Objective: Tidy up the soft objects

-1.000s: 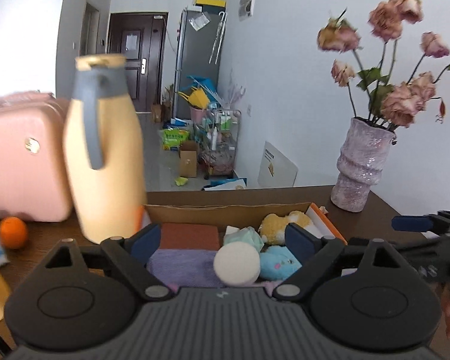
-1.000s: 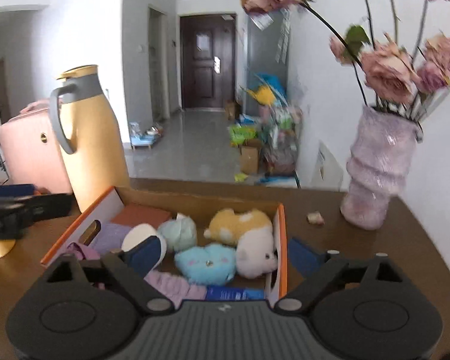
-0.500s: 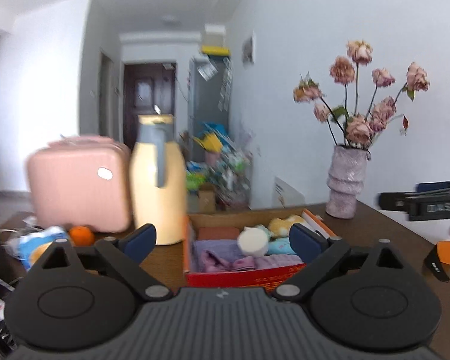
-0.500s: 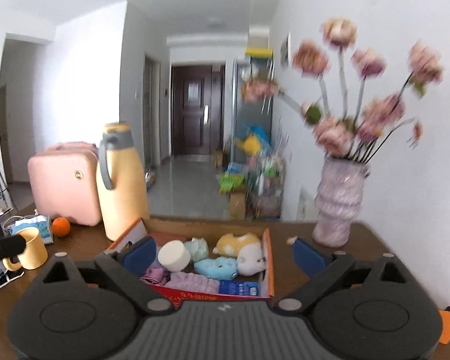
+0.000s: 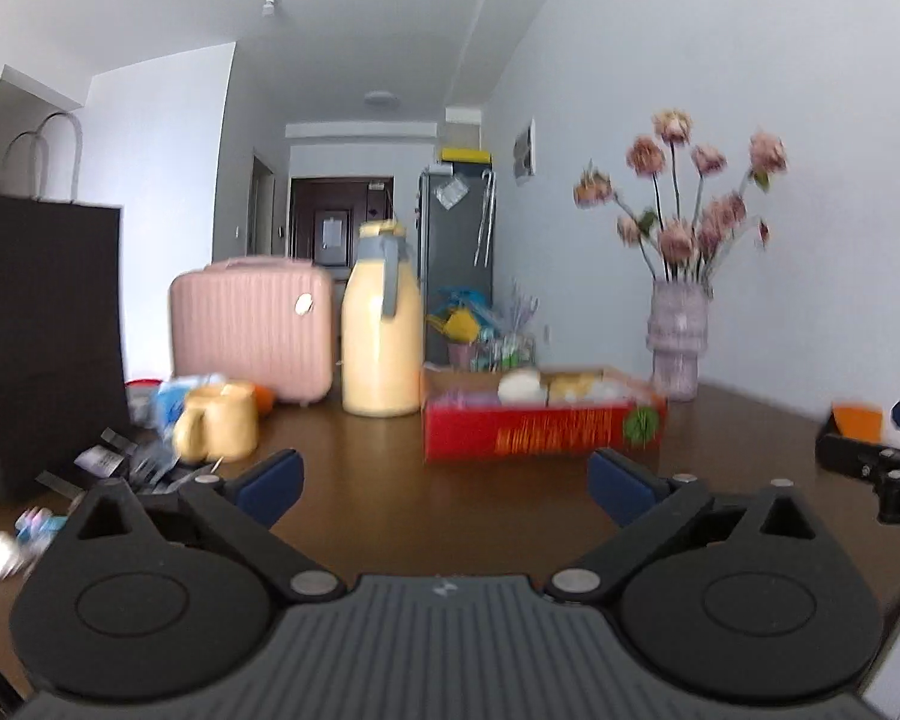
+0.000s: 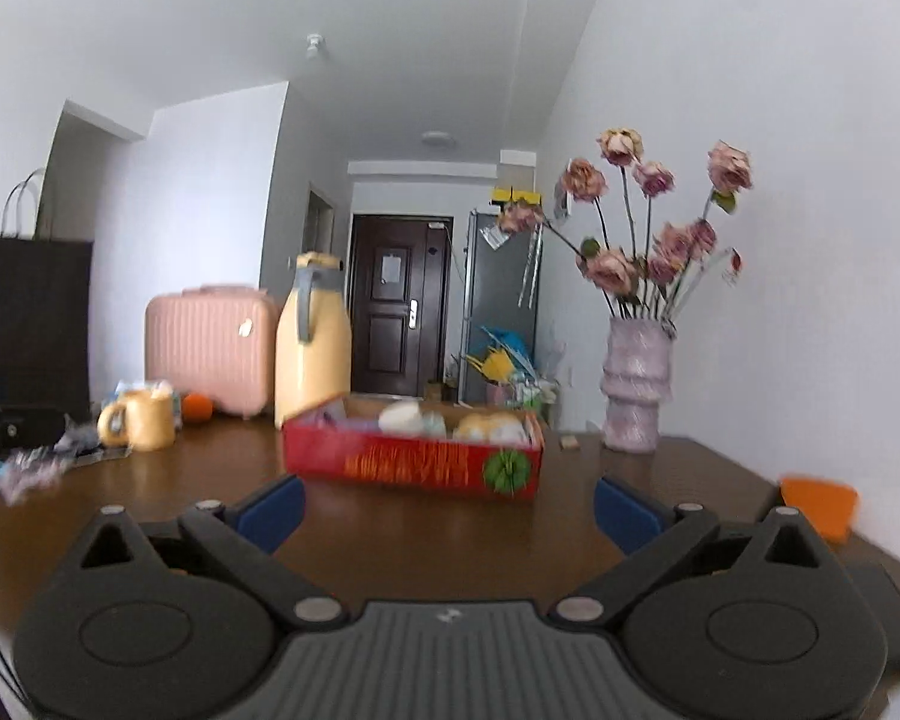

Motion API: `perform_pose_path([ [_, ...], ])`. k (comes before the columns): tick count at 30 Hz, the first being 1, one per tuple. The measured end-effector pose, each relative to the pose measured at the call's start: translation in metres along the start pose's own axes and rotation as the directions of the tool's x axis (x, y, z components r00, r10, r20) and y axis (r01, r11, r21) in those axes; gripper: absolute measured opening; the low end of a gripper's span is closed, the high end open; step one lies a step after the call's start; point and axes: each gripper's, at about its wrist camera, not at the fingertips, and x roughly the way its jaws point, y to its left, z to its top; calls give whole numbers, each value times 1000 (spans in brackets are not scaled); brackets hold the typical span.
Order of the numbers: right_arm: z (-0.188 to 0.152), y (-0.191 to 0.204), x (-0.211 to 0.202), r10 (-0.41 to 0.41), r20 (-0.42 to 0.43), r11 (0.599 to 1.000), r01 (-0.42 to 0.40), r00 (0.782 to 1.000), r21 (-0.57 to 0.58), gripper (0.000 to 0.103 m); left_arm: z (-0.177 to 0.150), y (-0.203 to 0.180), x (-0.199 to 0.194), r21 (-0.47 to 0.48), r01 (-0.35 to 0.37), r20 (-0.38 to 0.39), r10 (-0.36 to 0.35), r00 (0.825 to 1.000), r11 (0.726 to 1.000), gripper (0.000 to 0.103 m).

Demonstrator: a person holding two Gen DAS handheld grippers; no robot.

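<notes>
Left gripper (image 5: 444, 489): held nearly level above the table (image 5: 450, 504); jaws spread, just widened, nothing between.
Right gripper (image 6: 447, 504): likewise.
Box (image 6: 411, 462): far centre.
Soft toys (image 6: 489, 425): inside box, blurred.

White walls and a white ceiling (image 6: 390, 30) enclose a bright room. A dark brown wooden tabletop (image 6: 426, 528) fills the foreground. Beyond its far edge, a hallway leads to a dark panelled door (image 6: 399, 312) beside a tall grey refrigerator (image 6: 501, 306).
</notes>
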Motion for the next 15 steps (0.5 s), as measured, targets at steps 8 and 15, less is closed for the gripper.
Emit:
perform_pose_path([
  [8, -21, 17, -75, 82, -81, 995, -76, 993, 65, 103, -23, -9, -60, 25, 47, -28, -46, 999, 999, 103],
  [15, -22, 30, -68, 81, -152, 995, -72, 985, 69, 103, -24, -12, -72, 30, 84, -32, -83, 996, 996, 103],
])
